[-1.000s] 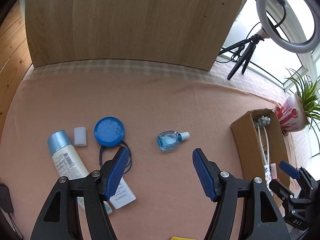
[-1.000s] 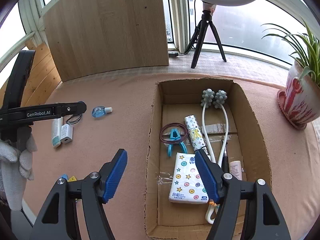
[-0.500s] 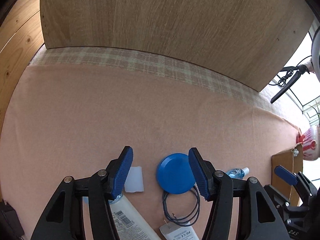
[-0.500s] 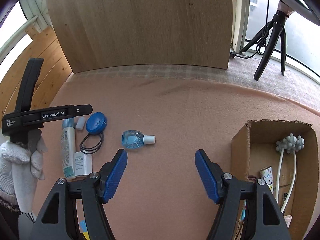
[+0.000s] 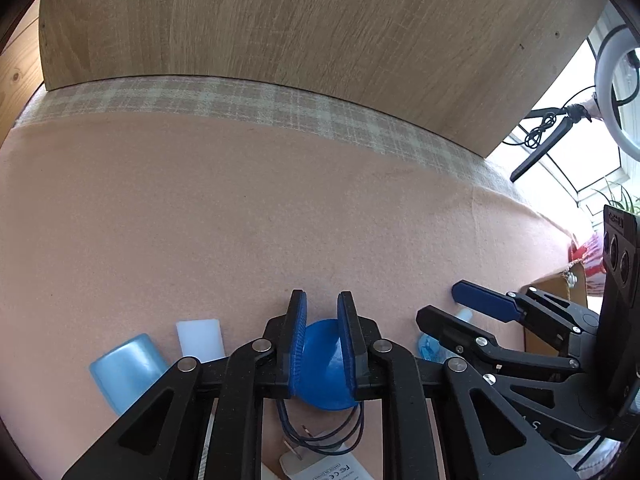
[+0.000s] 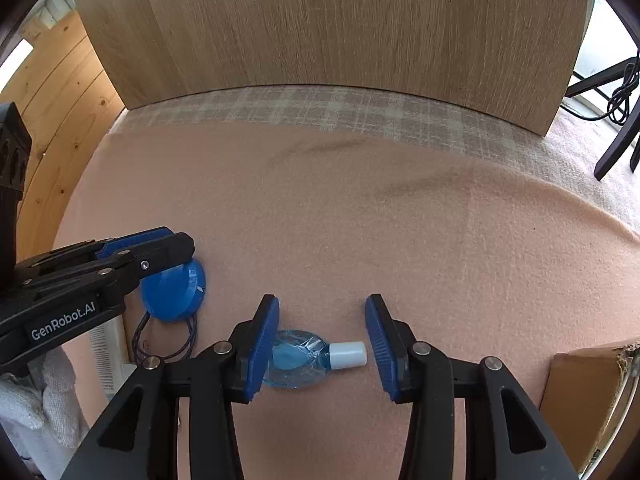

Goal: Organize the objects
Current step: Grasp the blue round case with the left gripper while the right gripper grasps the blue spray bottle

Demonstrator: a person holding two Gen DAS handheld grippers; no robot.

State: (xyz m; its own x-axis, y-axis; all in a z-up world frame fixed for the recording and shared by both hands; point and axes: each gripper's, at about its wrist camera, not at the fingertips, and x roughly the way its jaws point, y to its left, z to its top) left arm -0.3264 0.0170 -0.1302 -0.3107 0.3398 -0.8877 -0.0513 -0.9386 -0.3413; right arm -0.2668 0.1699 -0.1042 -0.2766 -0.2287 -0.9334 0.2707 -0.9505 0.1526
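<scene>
**Two tools down, two grasps at different stages**

Left tool (image 5: 322, 344) narrowed onto the blue round lid (image 5: 326, 372), pads pressing its opposite edges, lid tilted up off the pink counter (image 5: 280, 220); probably gripped, though contact underneath stays hidden. Right tool (image 6: 322, 344) spread wide around the small blue bottle (image 6: 298, 360), lying flat with long axis crosswise, white cap (image 6: 348, 355) pointing toward the right pad. Left pad touching or nearly touching the bottle's base; clear gap beyond the cap. Closing would squeeze end to end along that axis, risking a slip; turning the wrist to pinch the flat sides looks safer. Cardboard box (image 6: 588, 400) just right, nearest the right tool
</scene>
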